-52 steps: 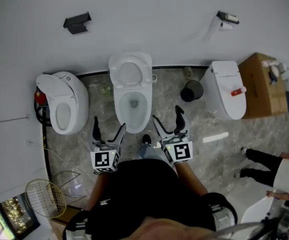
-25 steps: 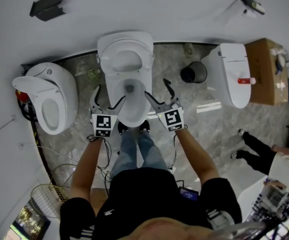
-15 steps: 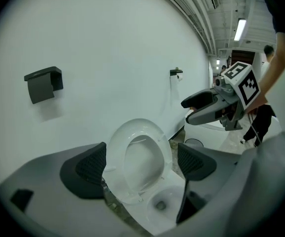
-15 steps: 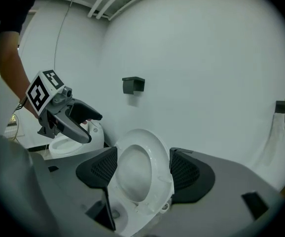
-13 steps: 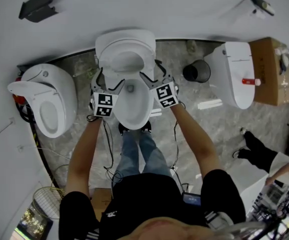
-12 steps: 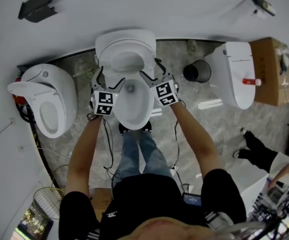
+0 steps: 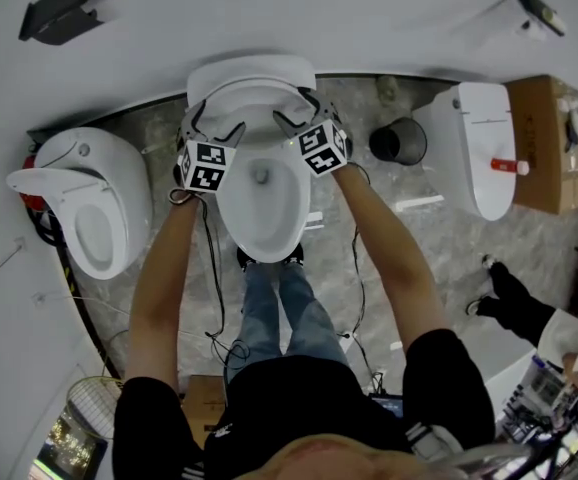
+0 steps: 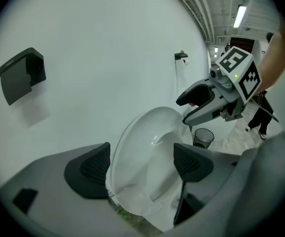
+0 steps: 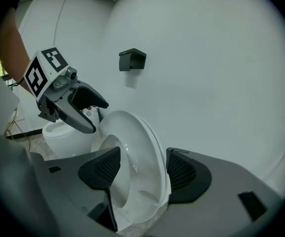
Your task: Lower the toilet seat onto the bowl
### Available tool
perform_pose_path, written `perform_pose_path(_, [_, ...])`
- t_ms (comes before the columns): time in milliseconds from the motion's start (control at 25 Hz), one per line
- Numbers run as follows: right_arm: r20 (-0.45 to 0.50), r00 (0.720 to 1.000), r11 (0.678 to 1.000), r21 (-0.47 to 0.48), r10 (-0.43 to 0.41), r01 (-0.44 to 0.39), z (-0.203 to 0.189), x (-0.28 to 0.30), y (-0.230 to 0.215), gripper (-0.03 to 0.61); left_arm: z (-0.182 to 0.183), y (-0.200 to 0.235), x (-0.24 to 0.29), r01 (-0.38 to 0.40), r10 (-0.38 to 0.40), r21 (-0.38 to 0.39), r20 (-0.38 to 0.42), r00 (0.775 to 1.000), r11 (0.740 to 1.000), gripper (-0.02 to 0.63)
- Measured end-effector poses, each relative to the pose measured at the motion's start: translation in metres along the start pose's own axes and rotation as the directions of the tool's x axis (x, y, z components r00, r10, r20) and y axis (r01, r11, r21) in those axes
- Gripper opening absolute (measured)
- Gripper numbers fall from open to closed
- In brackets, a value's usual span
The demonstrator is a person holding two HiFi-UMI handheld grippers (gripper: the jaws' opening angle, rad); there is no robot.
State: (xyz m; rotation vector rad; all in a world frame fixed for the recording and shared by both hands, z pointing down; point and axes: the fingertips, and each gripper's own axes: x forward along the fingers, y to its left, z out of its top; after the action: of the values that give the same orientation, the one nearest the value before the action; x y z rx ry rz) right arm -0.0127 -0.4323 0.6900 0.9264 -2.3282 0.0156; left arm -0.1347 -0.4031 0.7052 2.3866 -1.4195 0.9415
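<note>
Centre toilet: the toilet seat stands upright against the raised lid, at the wall end of the open bowl; it is not on the rim.

Left gripper: jaws wide, just been closing. In its own view one pad sits behind the lid and the other in front of the seat, so both pieces stand between them. No firm press shows.

Right gripper: same arrangement on the opposite side of the seat. Its jaws are wide and have just been closing, and seat and lid are between the pads.

Markings: each gripper carries a cube with black-and-white square markers, pattern only. The closed toilet at right bears a red label whose print is too small to read. Print on the cardboard box is likewise illegible.

A black bin stands between the centre and right toilets.
</note>
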Motion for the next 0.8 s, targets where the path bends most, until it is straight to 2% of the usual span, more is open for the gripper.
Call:
perform_pose_path(320, [-0.048,0.999,0.991,-0.13,0.013,-0.019,0.003,0.03,0.003,0.251,-0.004,0.009,0.027,0.008,-0.005,0.042,-0.063,0.998,0.999,0.338])
perform_pose_path(600, [-0.077,0.997,0.985,-0.172,0.01,-0.023,0.004,0.039,-0.005,0.189,-0.006,0.015,0.035,-0.011,0.017,0.096,-0.071,0.997,0.995,0.299])
perform_pose_path(720, [-0.078,0.997,0.987,-0.16,0.019,-0.031,0.005,0.039,-0.005,0.183,-0.004,0.026,0.033,-0.053,0.061,0.112,-0.061,0.996,0.992,0.199])
perform_pose_path(800, [-0.08,0.996,0.987,-0.154,0.023,-0.035,0.005,0.038,-0.004,0.179,-0.004,0.029,0.032,-0.066,0.073,0.119,-0.061,0.995,0.991,0.16])
